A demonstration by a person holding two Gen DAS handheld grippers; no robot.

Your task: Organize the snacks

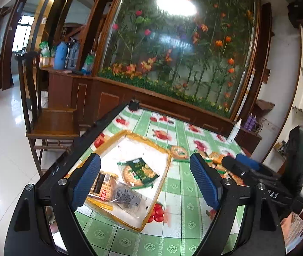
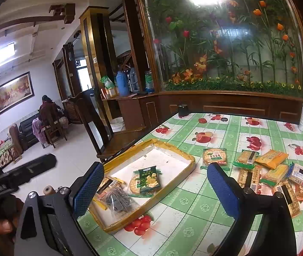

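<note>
Tabletop (image 2: 194, 209) first: its green fruit-print cloth carries a shallow yellow-rimmed tray (image 2: 191, 168), where I judge the snacks belong. Three packets (image 2: 147, 180) already lie inside; the loose pile (image 2: 277, 170) waits well apart, to its right. Both the left gripper (image 1: 149, 180) and right gripper (image 2: 155, 188) hover with fingers spread, empty. Packet print is too small to read.

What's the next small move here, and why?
Probably carry the right hand-held gripper, open and empty, over to the round cracker pack lying just outside the tray. Only a few snacks sit in the tray, and that pack is the nearest of those loose on the table.
</note>
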